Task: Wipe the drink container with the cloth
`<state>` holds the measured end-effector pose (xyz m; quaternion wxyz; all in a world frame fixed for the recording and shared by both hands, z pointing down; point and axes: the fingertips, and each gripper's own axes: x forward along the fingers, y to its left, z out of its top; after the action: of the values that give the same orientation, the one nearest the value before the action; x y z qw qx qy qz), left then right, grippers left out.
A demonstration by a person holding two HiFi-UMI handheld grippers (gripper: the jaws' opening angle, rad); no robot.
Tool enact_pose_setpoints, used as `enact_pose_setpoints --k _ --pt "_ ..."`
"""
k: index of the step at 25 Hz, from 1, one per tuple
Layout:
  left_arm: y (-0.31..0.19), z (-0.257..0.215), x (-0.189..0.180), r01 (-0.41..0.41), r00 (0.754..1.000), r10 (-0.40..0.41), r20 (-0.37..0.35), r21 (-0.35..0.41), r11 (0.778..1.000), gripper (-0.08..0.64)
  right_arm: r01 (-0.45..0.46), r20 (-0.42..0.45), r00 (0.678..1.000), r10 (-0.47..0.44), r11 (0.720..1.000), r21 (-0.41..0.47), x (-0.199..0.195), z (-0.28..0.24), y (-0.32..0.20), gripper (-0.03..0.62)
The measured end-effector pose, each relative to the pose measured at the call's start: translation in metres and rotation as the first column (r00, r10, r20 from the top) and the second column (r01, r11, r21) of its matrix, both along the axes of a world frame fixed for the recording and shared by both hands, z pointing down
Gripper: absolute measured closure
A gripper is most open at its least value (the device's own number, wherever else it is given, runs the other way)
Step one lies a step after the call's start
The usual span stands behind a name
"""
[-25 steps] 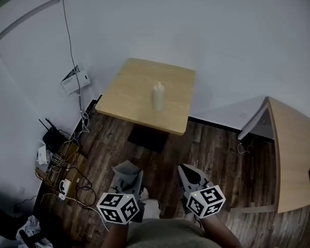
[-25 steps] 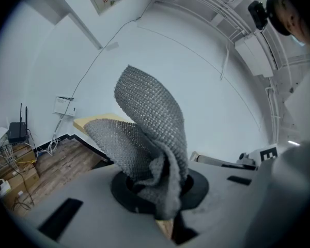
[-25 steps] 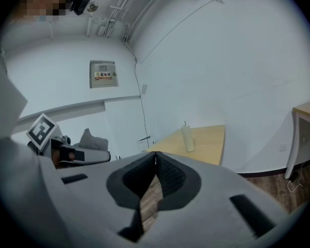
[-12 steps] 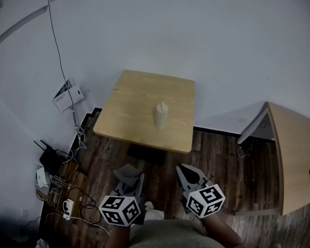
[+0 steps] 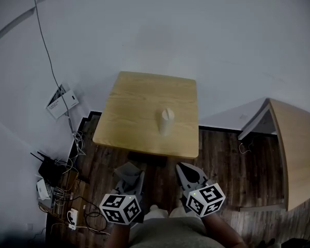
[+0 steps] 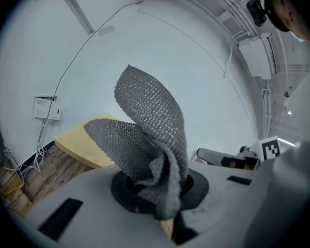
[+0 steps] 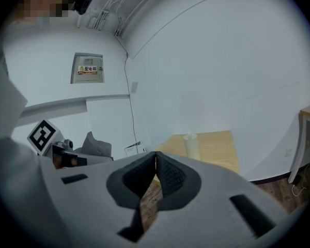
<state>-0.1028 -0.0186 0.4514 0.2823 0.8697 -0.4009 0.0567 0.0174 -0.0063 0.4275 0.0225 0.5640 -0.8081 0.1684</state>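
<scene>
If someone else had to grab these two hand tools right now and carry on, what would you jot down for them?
Left gripper: jaws shut on the grey cloth, which stands up loose above them.
Right gripper: jaws shut, empty.
Drink container: upright on the wooden table, ahead of both grippers, touched by neither.
Done: cloth is in hand.
Left: step up to the table, probably steady the container with the right gripper, then wipe it.
</scene>
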Motion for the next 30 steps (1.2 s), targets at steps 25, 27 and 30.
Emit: enact_pose_setpoints --k 25,27,30 --pt "-0.137 0.066 0.053 -0.075 0.967 0.074 0.243 -0.004 0.997 0.541 -0.080 0.013 0.997 0.080 0.997 -0.003 0.062 0.003 -0.119 0.592" --pt "-0.149 0.072 0.062 -0.089 0.954 0.082 0.290 0.010 0.996 0.541 -0.077 0.015 0.997 0.077 0.997 -0.004 0.069 0.002 -0.130 0.592" --pt "-0.168 0.084 0.073 -0.104 0.927 0.088 0.364 0.025 0.994 0.541 -0.066 0.026 0.997 0.067 0.998 -0.013 0.078 0.001 -0.146 0.592"
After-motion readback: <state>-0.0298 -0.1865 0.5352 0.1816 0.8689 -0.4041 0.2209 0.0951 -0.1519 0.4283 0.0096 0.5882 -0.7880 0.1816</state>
